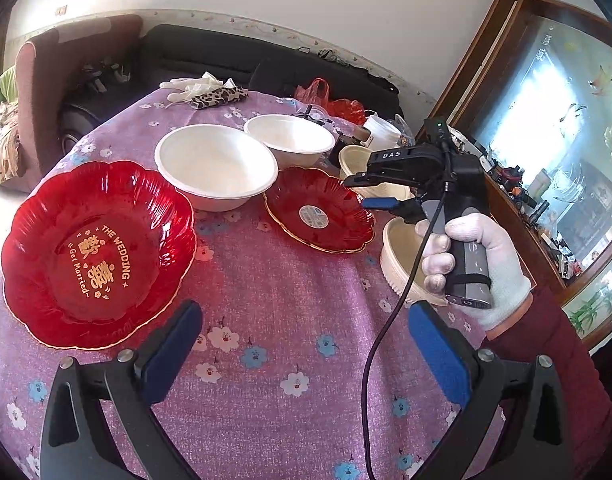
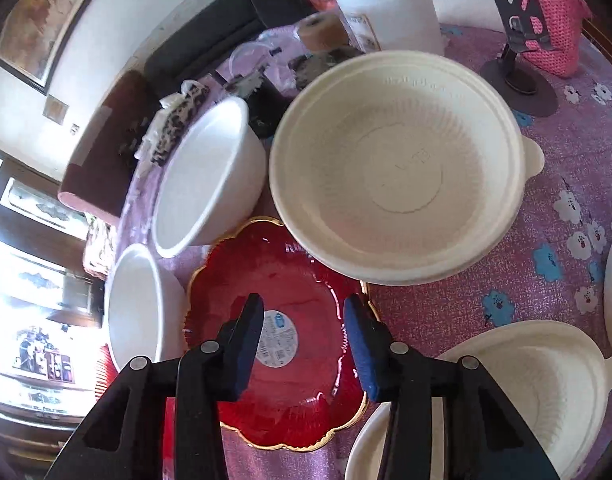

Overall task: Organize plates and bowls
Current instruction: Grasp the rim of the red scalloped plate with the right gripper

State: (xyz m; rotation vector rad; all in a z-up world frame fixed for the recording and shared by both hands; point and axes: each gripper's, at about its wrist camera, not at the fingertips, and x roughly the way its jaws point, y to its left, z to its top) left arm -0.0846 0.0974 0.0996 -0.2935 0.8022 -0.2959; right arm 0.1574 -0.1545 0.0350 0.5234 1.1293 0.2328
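Note:
A large red plate with gold wedding lettering (image 1: 98, 252) lies at the table's left. A smaller red plate with a round sticker (image 1: 317, 216) (image 2: 282, 344) lies in the middle. Two white bowls (image 1: 216, 168) (image 1: 290, 138) stand behind them. Cream bowls (image 2: 397, 160) (image 2: 545, 376) stand to the right. My left gripper (image 1: 306, 340) is open and empty above bare cloth. My right gripper (image 2: 304, 328) (image 1: 369, 192) is open and empty, hovering over the smaller red plate's right part.
The table has a purple flowered cloth (image 1: 290, 340). At the back are a white tub (image 2: 389, 4), a tape roll (image 2: 321, 32), a black phone stand (image 2: 517, 40), a pink knitted item (image 2: 557, 24) and a leopard-print cloth (image 1: 218, 96). A sofa (image 1: 226, 56) stands behind.

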